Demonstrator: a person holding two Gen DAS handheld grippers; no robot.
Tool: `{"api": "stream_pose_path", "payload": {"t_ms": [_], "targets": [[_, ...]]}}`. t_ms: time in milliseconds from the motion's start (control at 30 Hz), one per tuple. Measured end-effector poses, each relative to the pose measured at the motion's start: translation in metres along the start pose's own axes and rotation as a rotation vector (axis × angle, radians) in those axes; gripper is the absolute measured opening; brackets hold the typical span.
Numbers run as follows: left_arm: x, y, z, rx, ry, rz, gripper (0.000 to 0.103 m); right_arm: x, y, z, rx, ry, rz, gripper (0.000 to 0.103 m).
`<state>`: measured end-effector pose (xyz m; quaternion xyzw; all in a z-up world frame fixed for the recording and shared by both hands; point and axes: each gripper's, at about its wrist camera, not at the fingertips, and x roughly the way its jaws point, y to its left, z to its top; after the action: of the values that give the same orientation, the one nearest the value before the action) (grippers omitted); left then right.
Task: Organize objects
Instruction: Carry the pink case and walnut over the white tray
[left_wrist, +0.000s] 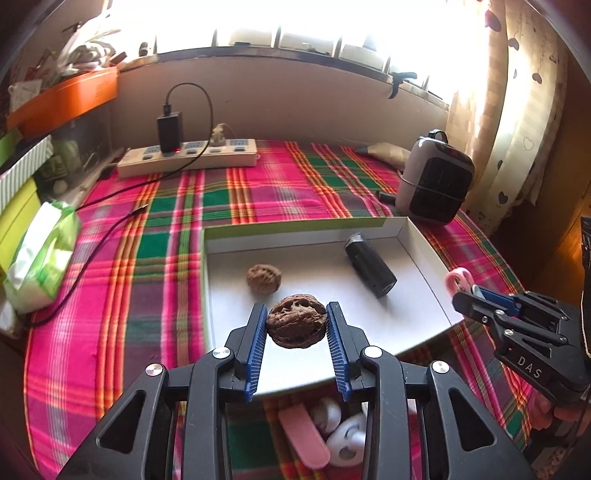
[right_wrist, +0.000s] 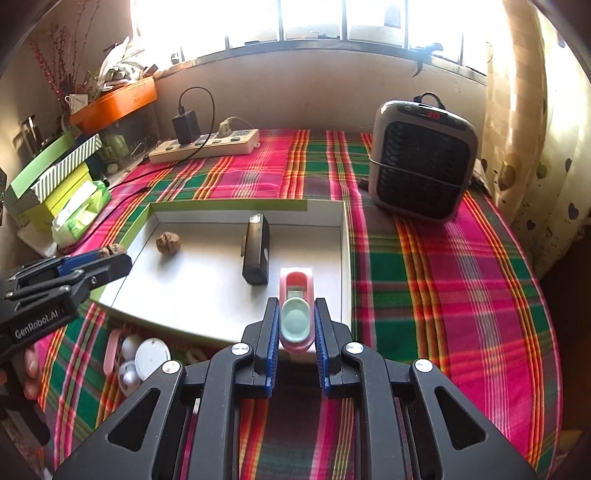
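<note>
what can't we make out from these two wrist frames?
- Small white and pink items on the cloth: left wrist view, mostly hidden behind the left gripper holding the walnut.
- Pink holder in the right gripper: its lower end is hidden by the fingers.
- Window: overexposed in both views.

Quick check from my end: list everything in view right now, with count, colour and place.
Walnut: one, dark brown, clamped in left hand-held gripper.
Walnut: one, light brown, in tray.
Black cylinder: one, in tray.
Tray: one, white with green rim, on plaid cloth.
Pink case: one, pink with mint lid, in right hand-held gripper.
Heater: one, grey-black, far right.
Power strip: one, white, by wall.
Tissue pack: one, green-white, left.
Left hand-held gripper; right hand-held gripper.
</note>
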<state>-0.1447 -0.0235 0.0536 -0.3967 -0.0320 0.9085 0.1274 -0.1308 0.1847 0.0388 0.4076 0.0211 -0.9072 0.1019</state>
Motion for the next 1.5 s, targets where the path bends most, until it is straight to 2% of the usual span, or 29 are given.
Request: {"api": "stream_pose_path", "payload": {"t_ms": [700, 1133, 1500], "targets": [[0.064, -0.012, 0.040, 0.038, 0.076, -0.024, 0.030, 0.059, -0.004, 0.044, -0.027, 0.066, 0.016, 0.019], [0.094, -0.018, 0.046, 0.070, 0.127, -0.024, 0.030, 0.084, -0.006, 0.049, -0.042, 0.105, 0.020, 0.019], [0.104, -0.019, 0.044, 0.076, 0.149, -0.013, 0.030, 0.092, -0.006, 0.049, -0.049, 0.117, 0.013, 0.019]]}}
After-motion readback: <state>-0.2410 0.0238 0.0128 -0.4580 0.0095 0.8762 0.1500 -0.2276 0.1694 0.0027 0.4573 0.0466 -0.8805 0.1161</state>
